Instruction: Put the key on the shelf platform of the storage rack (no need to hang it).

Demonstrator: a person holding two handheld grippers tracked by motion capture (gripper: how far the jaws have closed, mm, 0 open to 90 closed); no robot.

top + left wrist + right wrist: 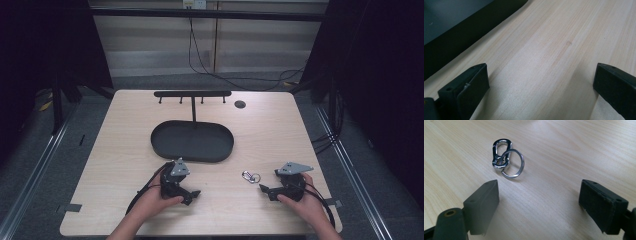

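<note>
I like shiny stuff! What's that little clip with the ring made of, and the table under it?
The clip and its ring look like polished metal, probably steel: silvery, with bright mirror-like glints. The table looks like pale wood or a wood-look laminate: light grain lines and a smooth, faint sheen.

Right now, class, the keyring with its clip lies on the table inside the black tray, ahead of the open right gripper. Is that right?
Not quite. The keyring with its clip lies on the bare table, outside the black tray, as the high view shows. It is ahead of the open right gripper.
</note>
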